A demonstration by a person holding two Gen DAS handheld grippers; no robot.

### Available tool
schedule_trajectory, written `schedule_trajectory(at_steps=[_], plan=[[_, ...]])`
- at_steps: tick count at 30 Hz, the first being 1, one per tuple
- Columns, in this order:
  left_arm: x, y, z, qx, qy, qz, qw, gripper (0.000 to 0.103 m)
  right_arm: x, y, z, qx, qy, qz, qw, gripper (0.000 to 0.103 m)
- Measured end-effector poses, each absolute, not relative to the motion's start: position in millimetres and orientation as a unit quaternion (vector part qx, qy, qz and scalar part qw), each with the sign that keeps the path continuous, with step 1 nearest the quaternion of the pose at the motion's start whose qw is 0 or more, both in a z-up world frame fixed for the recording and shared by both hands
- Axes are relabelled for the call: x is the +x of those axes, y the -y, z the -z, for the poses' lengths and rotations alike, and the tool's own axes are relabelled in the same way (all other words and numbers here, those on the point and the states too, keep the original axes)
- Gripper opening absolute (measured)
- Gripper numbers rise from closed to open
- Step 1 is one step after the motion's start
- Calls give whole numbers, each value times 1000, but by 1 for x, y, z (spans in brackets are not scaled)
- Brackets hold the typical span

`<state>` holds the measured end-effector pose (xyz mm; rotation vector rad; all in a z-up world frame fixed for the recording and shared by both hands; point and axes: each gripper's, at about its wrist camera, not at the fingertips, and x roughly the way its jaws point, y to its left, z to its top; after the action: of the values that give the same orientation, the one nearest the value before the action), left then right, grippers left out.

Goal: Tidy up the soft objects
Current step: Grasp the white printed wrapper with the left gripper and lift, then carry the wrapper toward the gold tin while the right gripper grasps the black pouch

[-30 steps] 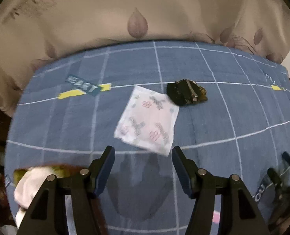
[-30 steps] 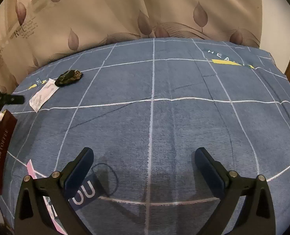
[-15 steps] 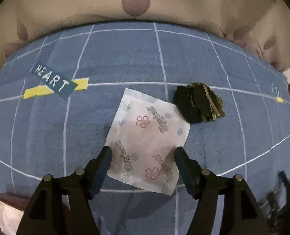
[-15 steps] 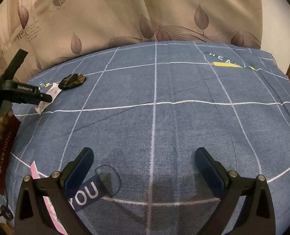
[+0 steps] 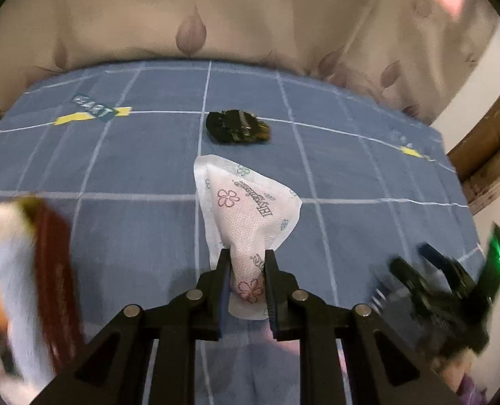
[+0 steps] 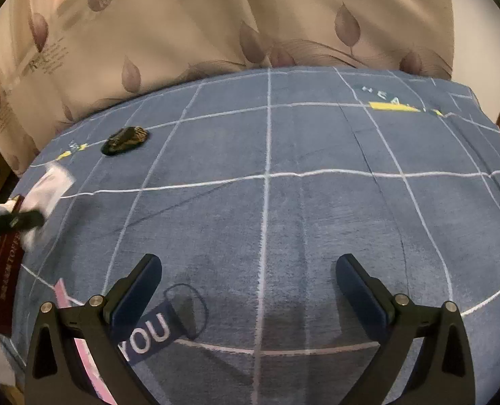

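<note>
Your left tool [image 5: 246,263] is pinching the white floral packet [image 5: 246,209], lifted off the blue bedsheet [image 5: 131,168], just this side of the dark hair clip [image 5: 238,131]. Your right tool [image 6: 248,276] hangs spread wide, holding nothing.

Bed covered by blue sheet [image 6: 317,222] with white grid lines; printed "YOU" patch near edge, "HEA…" patch with yellow bar far right. Beige curtain [image 6: 189,27] with leaf print hangs behind far edge of bed. Dark bunch of keys [image 5: 237,131] lies on sheet, far side. Dark red booklet [image 6: 5,283] with gold lettering at left edge of bed, partly blurred in left wrist view.
</note>
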<state>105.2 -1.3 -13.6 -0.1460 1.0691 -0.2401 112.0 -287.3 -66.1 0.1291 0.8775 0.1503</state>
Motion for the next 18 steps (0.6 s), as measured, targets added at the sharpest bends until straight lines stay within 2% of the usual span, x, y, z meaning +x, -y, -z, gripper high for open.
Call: schedule_trajectory(at_steps=[5,9,18], plan=[[52,-11,-15,-69,-472,100,873,18,124,255,48,30,-411,-169,895,103],[31,-22,-27,-56,-459,84,882,18,168,210,31,26,-407,-220,886,103],[-4,-83,-44,-79,-441,28,894,18,254,124,47,-35,-426,-222,876,102]])
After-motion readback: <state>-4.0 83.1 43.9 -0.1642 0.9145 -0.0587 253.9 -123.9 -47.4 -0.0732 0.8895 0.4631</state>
